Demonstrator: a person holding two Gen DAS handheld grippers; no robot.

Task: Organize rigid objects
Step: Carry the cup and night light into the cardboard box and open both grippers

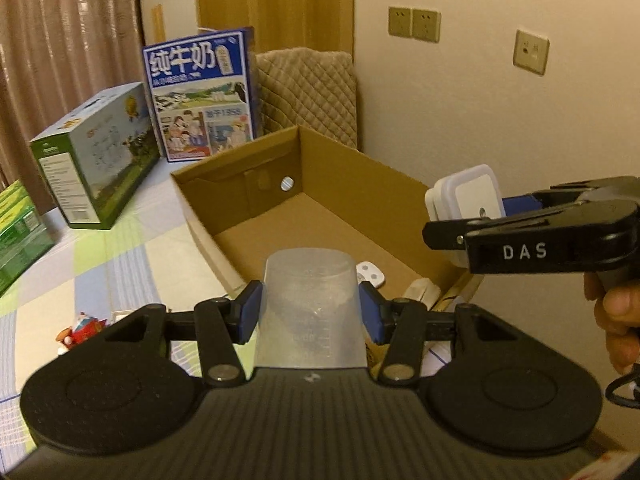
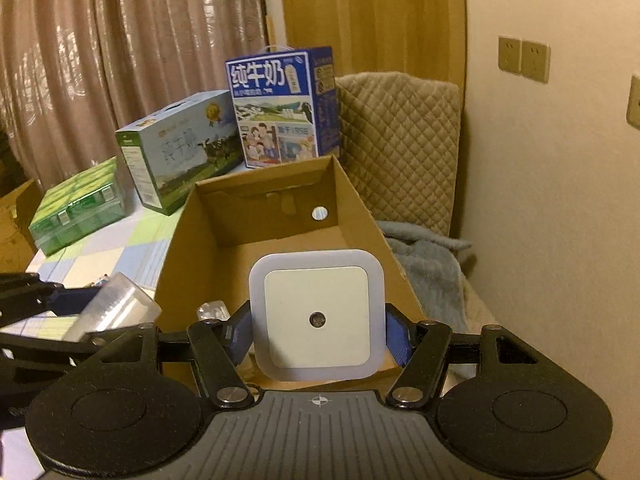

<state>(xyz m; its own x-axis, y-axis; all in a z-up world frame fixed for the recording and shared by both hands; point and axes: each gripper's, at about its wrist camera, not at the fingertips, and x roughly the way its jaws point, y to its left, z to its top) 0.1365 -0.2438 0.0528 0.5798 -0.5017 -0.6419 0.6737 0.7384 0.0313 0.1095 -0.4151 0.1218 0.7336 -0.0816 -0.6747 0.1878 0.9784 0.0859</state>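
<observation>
Cup (image 1: 311,312), clear plastic and upside down as we see it from the left wrist, sits clenched between the blue pads (image 1: 249,312) of our left tool (image 1: 310,314). Its long axis runs away from the camera, with the narrower closed base pointing toward the carton (image 1: 320,200) and faint graduation marks on its wall, too faint for us to read. The cup hangs over the carton's near edge. Inside the carton we see a small white remote (image 1: 370,274) lying on the floor near the front. To the right our right tool (image 1: 444,236) comes in from the side, stamped "DAS", grasping a white square light (image 1: 466,200) above the carton's right wall. Behind the carton stands a blue milk box (image 1: 200,96) printed "纯牛奶", with a green-ended box (image 1: 96,156) lying beside it on the checked cloth (image 1: 120,248). A small red toy (image 1: 82,328) lies on the cloth near the left pad.

From the right wrist, we see the light (image 2: 316,314) face-on, its flat face toward the camera with a small dark sensor at the centre, gripped by its two side edges between the right tool (image 2: 318,336). It hangs over the near end of the carton (image 2: 276,216). At the left, the left tool (image 2: 60,312) holds the cup (image 2: 120,304) tilted, just outside the carton's left wall. The blue milk box (image 2: 280,104) again reads "纯牛奶".
</observation>
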